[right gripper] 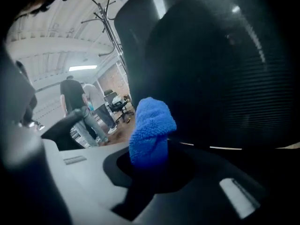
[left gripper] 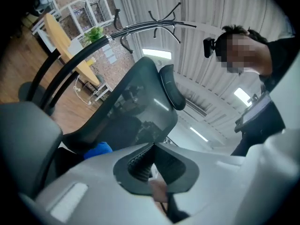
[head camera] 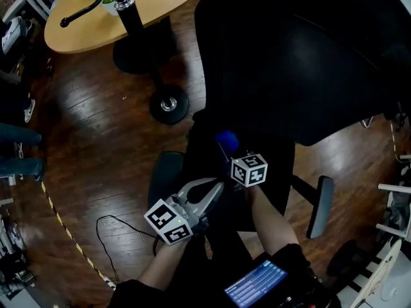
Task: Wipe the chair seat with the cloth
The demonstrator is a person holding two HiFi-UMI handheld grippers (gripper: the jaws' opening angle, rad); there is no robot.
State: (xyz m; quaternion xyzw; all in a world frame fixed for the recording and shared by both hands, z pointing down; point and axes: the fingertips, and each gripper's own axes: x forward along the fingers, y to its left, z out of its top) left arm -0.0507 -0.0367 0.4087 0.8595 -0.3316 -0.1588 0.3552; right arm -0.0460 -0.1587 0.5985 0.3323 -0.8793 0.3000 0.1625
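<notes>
The left tongs (left gripper: 152, 146) are shut tight, with the two jaws pressed together and nothing between them. They hang low, near the front of the black chair (head camera: 289, 63), and in the head view their marker cube (head camera: 168, 221) sits close to the person's arm. The right tongs (head camera: 230, 156) are closed on the blue cloth (right gripper: 150, 130). The cloth is fluffy and bunched up, and it sticks out past the jaws like a little bump. In the head view the cloth (head camera: 226, 140) is over the back part of the chair seat (head camera: 273, 162), just in front of the tall chair back. The seat is very dark, so I cannot tell if the cloth is touching it. An armrest (head camera: 319, 205) sticks out on the right side of the chair and another armrest (head camera: 164, 175) is on the left. Past the chair there is a round wooden worktop (head camera: 83, 24) on the brown wood floor (head camera: 96, 133). A black pole (head camera: 131, 11) stands by it. A thin black cable (head camera: 112, 226) lies on the floor near the left tongs.
</notes>
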